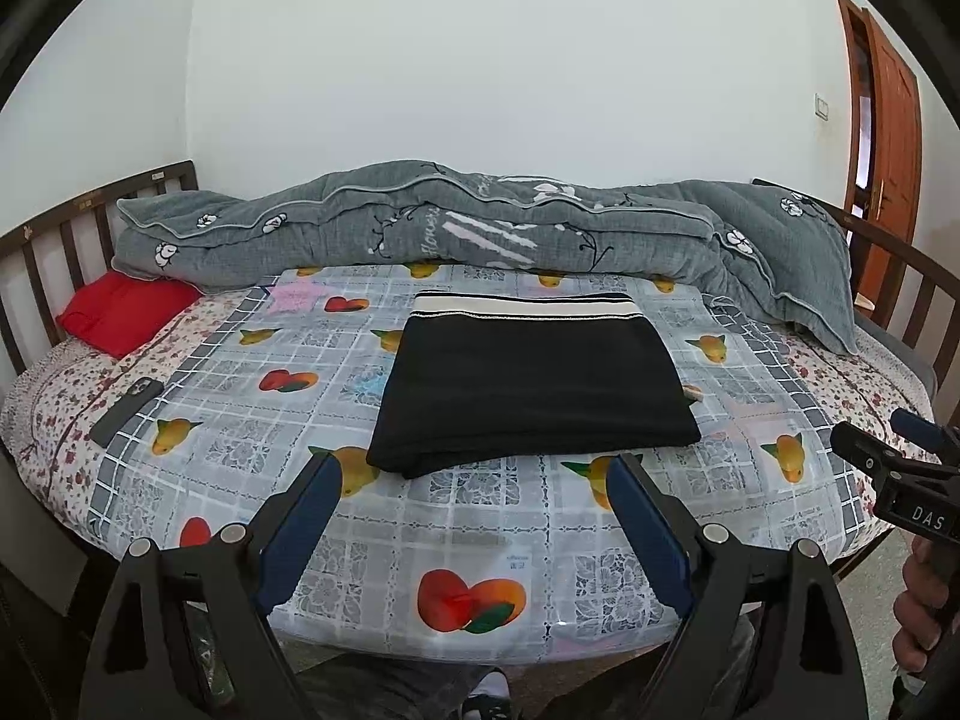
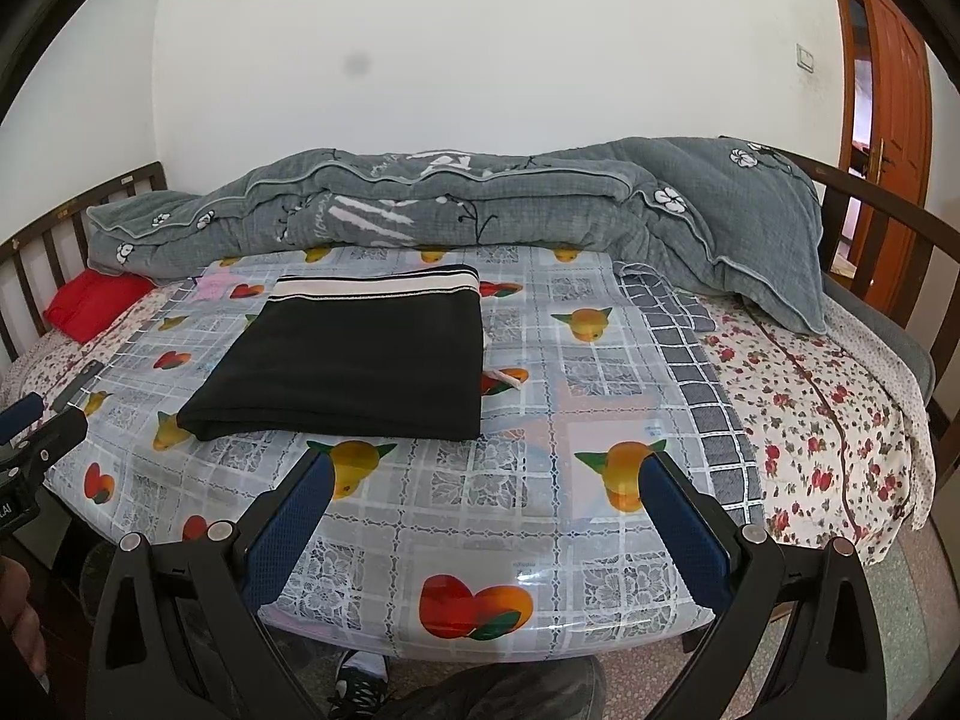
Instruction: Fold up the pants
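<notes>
- Left wrist view: my left gripper (image 1: 474,480), jaws spread, empty. One folded pants (image 1: 531,387) lies just beyond them on the bed's fruit-print cover (image 1: 420,540); one phone (image 1: 127,411) far left.
- Right wrist view: my right gripper (image 2: 486,480), jaws spread, empty; the pants (image 2: 354,369) beyond-left; one grey quilt (image 2: 480,204) along the white wall.

Both wrist views near, facing bed (image 1: 180,360) downward.

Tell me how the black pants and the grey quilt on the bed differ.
The black pants are folded into a flat, neat rectangle; the grey quilt is bunched in a long, rumpled heap. The pants are plain black with a striped white waistband; the quilt is grey with white flowers. The pants lie mid-bed on the fruit-print cover; the quilt runs along the far side by the wall. Both rest on the bed, untouched by either hand-held gripper.
</notes>
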